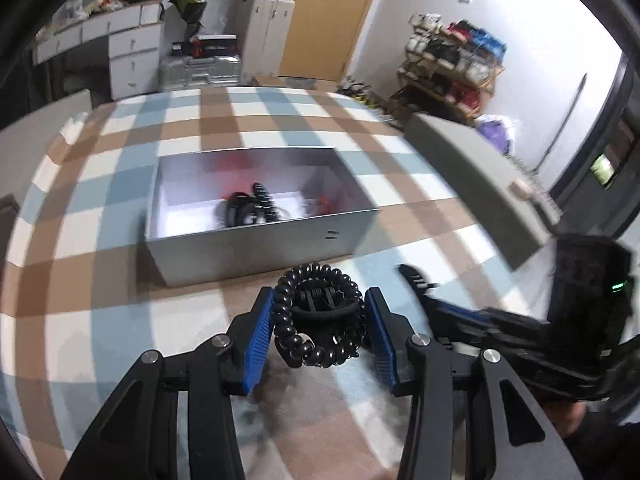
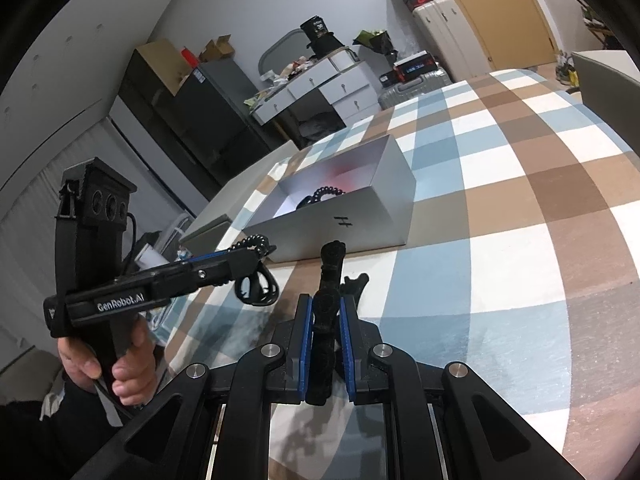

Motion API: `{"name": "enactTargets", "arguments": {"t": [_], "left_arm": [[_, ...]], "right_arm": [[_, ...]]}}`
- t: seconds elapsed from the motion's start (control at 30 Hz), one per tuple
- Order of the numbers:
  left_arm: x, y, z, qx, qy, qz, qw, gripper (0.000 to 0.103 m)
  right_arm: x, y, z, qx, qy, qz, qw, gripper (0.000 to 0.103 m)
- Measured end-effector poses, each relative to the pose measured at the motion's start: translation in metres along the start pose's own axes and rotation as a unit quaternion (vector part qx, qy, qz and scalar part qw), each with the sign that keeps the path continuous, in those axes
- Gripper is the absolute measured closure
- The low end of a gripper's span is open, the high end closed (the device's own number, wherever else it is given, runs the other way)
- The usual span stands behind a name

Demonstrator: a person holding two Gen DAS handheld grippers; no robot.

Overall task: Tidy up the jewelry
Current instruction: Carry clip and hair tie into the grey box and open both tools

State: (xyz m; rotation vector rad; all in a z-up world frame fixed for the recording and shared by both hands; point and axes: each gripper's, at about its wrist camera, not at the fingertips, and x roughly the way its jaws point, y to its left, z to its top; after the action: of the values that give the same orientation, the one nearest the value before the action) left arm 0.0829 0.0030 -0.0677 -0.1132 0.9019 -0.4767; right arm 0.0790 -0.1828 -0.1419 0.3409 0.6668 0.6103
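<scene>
Progress: partly done. The open grey box (image 1: 256, 248) on the checked tablecloth (image 1: 400, 240) already holds a black coil tie (image 1: 264, 198) and other dark pieces, too blurred to name. Left to right: the left gripper (image 1: 320, 320) is clamped on a black coiled hair tie (image 1: 316, 316) together with a black hair claw (image 1: 324, 308), short of the box, which lies at 12 o'clock from it. The right gripper (image 2: 325, 340) is clamped on a black hair clip (image 2: 328, 300), with the box at 11 o'clock. Both loads remain to be placed inside; no loose pieces are visible on the cloth.
</scene>
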Motion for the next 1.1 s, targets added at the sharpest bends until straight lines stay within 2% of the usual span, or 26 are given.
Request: {"name": "enactTargets", "arguments": {"t": [0.03, 0.13, 0.23, 0.3, 0.4, 0.57, 0.73, 1.1], "left_arm": [[-0.003, -0.003, -0.001, 0.002, -0.001, -0.005, 1.0, 0.063], [0.0, -0.003, -0.001, 0.012, -0.002, 0.027, 0.9996, 0.063], [0.008, 0.009, -0.001, -0.018, 0.018, 0.018, 0.9995, 0.062], [0.007, 0.015, -0.002, -0.028, 0.018, 0.014, 0.9993, 0.062], [-0.006, 0.018, -0.001, -0.033, -0.008, 0.017, 0.9993, 0.062], [-0.02, 0.019, 0.005, -0.028, -0.03, 0.034, 0.9986, 0.062], [-0.029, 0.021, 0.013, -0.025, -0.053, 0.067, 0.996, 0.062], [-0.027, 0.034, 0.04, -0.021, -0.076, 0.077, 0.9939, 0.062]], "right_arm": [[0.001, 0.0, 0.0, -0.001, 0.001, 0.0, 1.0, 0.09], [0.004, 0.0, -0.001, 0.001, 0.005, -0.002, 1.0, 0.09], [0.005, 0.001, -0.001, 0.0, 0.008, -0.002, 1.0, 0.09], [0.005, 0.002, -0.002, -0.002, 0.007, -0.002, 1.0, 0.09], [0.003, 0.003, -0.001, -0.003, 0.003, -0.002, 1.0, 0.09], [-0.002, 0.008, 0.007, -0.013, -0.008, 0.011, 1.0, 0.09], [-0.005, 0.02, 0.025, -0.037, -0.023, 0.031, 0.999, 0.09], [0.019, 0.041, 0.082, -0.07, -0.026, 0.063, 0.995, 0.09]]}}
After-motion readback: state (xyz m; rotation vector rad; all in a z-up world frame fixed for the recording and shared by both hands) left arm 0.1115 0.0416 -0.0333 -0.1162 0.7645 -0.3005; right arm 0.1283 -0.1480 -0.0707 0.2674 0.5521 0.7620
